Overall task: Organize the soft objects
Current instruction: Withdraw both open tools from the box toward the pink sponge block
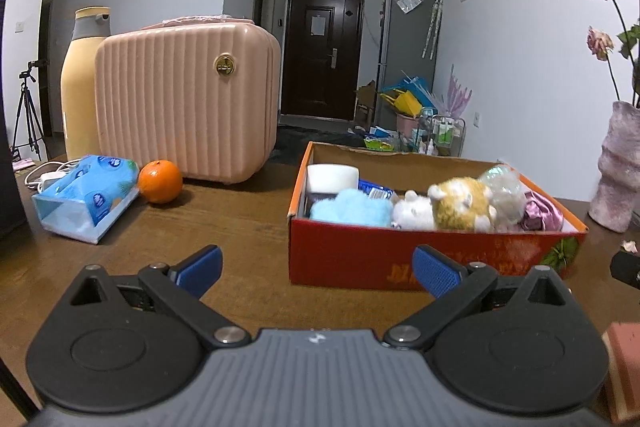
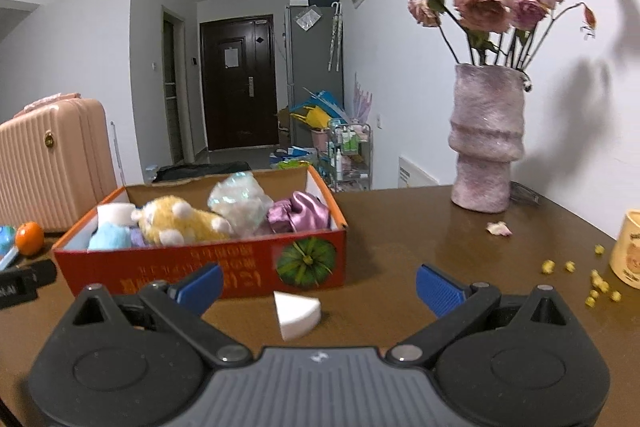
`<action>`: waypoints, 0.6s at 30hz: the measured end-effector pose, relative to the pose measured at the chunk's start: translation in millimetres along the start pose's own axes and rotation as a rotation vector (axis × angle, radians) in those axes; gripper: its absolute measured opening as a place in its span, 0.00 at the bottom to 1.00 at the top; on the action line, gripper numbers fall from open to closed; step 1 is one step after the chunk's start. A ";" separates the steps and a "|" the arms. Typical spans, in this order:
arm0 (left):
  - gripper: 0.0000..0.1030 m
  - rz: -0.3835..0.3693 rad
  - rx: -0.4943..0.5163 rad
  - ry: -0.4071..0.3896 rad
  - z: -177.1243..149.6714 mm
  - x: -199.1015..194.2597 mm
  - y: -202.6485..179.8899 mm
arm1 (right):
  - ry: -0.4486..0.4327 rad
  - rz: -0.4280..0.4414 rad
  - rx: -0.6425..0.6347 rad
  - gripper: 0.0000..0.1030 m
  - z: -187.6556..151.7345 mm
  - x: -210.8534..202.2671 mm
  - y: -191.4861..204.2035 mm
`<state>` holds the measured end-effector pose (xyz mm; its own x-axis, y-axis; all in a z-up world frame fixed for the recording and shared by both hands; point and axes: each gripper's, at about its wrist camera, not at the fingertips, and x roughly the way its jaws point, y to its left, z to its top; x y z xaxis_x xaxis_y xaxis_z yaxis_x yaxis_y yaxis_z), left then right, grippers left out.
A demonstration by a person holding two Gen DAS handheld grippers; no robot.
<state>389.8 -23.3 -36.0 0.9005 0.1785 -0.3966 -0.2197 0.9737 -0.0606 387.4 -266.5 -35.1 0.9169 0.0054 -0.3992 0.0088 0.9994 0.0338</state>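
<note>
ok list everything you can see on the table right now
box: 1, red cardboard, table centre
plush toys: several, yellow, white, blue, inside box
purple cloth: 1, inside box, right end
white sponge wedge: 1, on table before box
orange: 1, beside tissue pack
tissue pack: 1, blue, left
case: 1, pink, behind orange
vase: 1, mauve, holding dried roses, right
left hand-held gripper: open, empty
right hand-held gripper: open, near wedge

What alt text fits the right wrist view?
The open right gripper hovers over a white sponge wedge lying on the brown table, just in front of the red box of plush toys; a vase stands right.
</note>
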 end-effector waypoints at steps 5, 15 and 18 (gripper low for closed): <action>1.00 -0.010 0.014 0.016 -8.9 -16.3 4.4 | 0.015 -0.021 -0.015 1.00 -13.1 -16.3 -6.4; 1.00 -0.032 0.051 0.045 -25.7 -42.1 5.2 | 0.067 -0.058 -0.018 1.00 -35.3 -38.1 -19.5; 1.00 -0.040 0.062 0.050 -29.6 -47.8 3.4 | 0.089 -0.068 -0.007 1.00 -38.8 -39.2 -24.8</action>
<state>334.9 -32.6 -44.4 0.8876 0.1338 -0.4408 -0.1593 0.9870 -0.0213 335.7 -290.2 -55.9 0.8753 -0.0600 -0.4798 0.0670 0.9977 -0.0025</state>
